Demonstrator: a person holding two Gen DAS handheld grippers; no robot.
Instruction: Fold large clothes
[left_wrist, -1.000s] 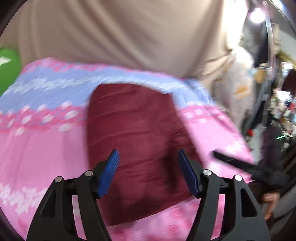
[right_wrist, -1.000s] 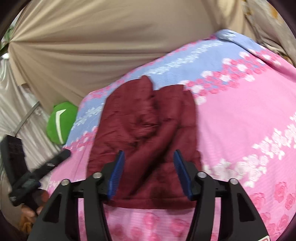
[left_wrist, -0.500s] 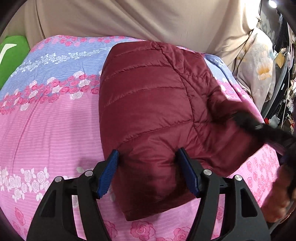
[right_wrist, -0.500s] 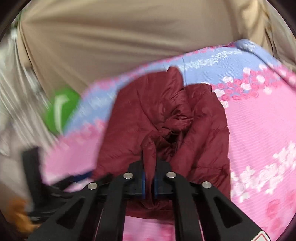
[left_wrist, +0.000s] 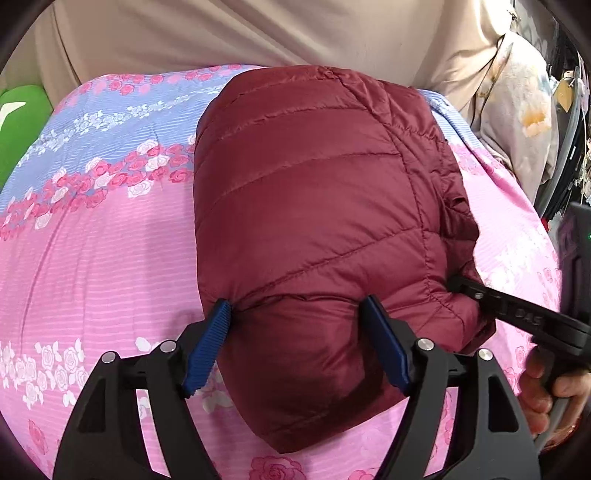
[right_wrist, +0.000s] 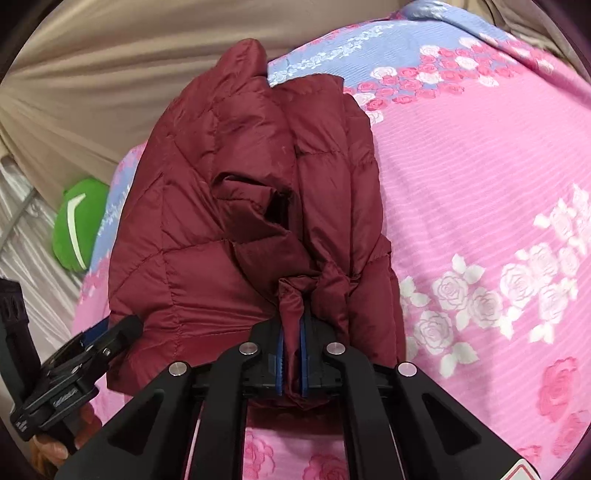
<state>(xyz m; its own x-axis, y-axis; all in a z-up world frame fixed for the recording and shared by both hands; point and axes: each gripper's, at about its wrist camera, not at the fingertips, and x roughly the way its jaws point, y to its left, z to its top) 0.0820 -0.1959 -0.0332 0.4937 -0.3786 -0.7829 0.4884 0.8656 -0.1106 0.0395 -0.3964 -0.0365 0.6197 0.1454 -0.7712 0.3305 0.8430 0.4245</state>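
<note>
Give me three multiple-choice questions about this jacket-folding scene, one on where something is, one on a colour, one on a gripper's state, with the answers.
1. Where does the jacket lie?
A. on the floral bedspread
B. on a wooden table
C. on a hanger

2. What colour is the jacket?
A. navy
B. maroon
C. grey

3. What is the right gripper doing?
A. hanging open above the jacket
B. shut on nothing
C. shut on a fold of the jacket

Answers:
1 A, pink and blue rose-print cloth shows all around the jacket.
2 B, both views show dark red quilted fabric.
3 C, the right wrist view shows fabric pinched between its blue pads, while the left gripper is open, its pads either side of the jacket's near edge.
</note>
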